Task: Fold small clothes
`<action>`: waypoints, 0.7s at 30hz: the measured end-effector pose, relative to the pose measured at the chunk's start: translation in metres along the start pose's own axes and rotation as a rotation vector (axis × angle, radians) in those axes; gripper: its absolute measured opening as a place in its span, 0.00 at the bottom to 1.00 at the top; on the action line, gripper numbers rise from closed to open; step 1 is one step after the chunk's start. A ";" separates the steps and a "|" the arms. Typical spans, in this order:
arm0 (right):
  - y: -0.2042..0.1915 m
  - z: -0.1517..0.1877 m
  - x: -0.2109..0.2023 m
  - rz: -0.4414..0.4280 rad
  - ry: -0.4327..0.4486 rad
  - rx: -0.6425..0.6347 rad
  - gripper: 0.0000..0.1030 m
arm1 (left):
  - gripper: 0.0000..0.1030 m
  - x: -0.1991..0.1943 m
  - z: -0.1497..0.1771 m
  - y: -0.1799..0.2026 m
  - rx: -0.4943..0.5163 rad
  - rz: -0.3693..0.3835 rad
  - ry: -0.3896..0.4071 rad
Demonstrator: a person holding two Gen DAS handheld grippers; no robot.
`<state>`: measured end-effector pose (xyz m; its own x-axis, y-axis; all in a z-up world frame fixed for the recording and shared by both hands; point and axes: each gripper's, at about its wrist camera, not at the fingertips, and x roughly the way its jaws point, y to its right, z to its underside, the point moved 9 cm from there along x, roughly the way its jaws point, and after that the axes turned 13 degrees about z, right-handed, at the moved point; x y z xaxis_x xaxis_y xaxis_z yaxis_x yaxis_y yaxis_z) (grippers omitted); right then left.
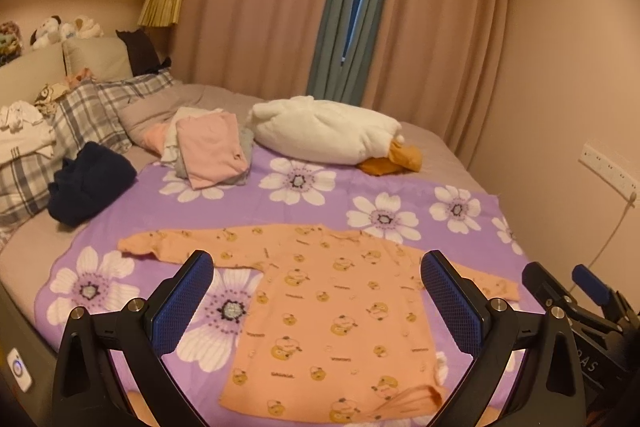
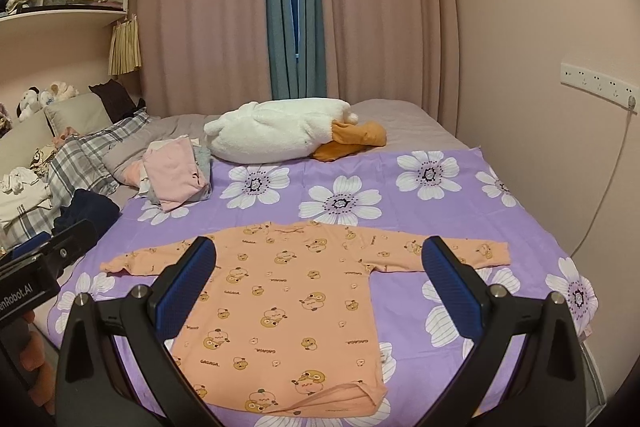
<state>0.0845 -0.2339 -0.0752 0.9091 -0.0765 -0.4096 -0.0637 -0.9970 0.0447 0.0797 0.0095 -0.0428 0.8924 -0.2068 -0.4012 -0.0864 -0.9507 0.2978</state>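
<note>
While the orange shirt [image 2: 296, 311] lies spread flat on the purple flowered sheet [image 2: 420, 187], sleeves out to both sides and collar toward the white duck plush [image 2: 276, 131], neither tool has touched it. The left gripper [image 1: 316, 291] hangs above the shirt with its jaws wide apart and empty; the right gripper [image 2: 320, 279] does the same over the shirt's chest.

The risk, as I judge it, is in the first pinch: thin knit on a loose sheet invites the jaws to catch the sheet along with the shirt, dragging both and wrinkling the body. A sleeve lifted from too near its cuff could also twist instead of folding across the shirt.

The left wrist view shows the shirt's hem corner turned up beside a small white scrap; the right wrist view shows the sleeve on the shirt's right in full, which the left view partly hides behind a jaw.
</note>
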 end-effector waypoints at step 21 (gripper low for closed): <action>-0.008 0.008 -0.009 -0.010 -0.005 0.040 1.00 | 0.99 -0.010 0.014 -0.005 -0.026 0.012 0.014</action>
<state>0.0736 -0.2253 -0.0790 0.9075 -0.0663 -0.4148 -0.0710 -0.9975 0.0041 0.0653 0.0131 -0.0523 0.8973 -0.2152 -0.3855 -0.0860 -0.9416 0.3255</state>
